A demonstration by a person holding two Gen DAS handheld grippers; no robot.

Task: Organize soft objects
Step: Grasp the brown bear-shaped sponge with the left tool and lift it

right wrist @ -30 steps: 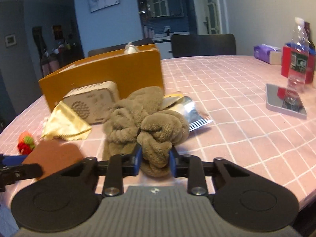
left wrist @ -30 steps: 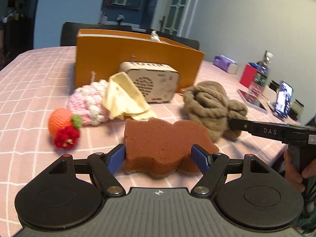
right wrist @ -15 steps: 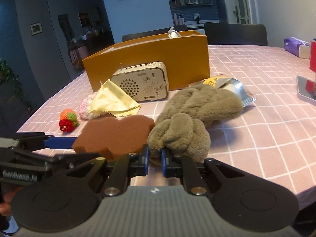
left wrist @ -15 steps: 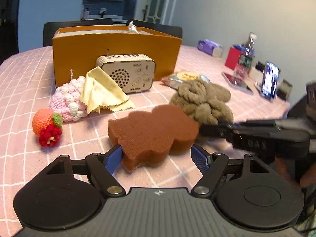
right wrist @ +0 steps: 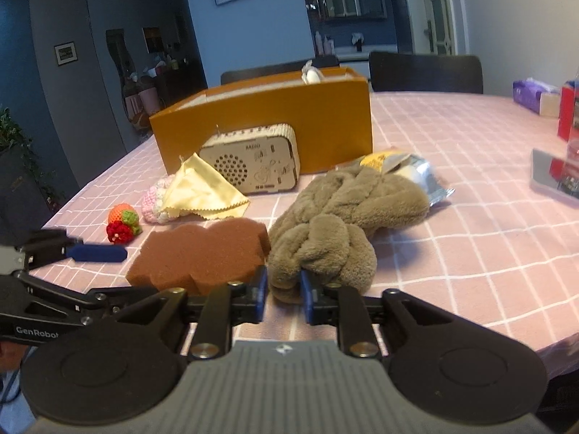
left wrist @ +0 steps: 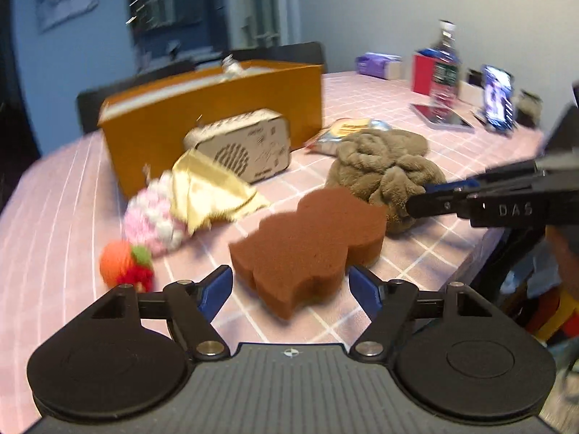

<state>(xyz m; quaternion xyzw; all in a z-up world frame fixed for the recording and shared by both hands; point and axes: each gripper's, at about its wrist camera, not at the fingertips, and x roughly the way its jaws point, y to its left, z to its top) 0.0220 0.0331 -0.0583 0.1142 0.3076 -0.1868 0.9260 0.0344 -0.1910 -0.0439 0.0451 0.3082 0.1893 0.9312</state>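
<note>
Near the counter's (right wrist: 470,238) front edge, the left claw (left wrist: 291,289) gapes wide around the porous, lobed brown sponge (left wrist: 307,242) (untouched), while the right claw's (right wrist: 284,294) narrow jaws, just opening, flank the plush knotted towel (right wrist: 325,224).

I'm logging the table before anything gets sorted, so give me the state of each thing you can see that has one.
Left hand-held gripper: open, brown sponge between its jaws, untouched.
Right hand-held gripper: jaws just opened, a fold of towel between them.
Brown sponge: flat on the table.
Grey-brown towel: bunched, resting on the table.
Orange box: open-topped.
Yellow cloth: draped over the pink crochet toy.
Snack packet: partly under the towel.
</note>
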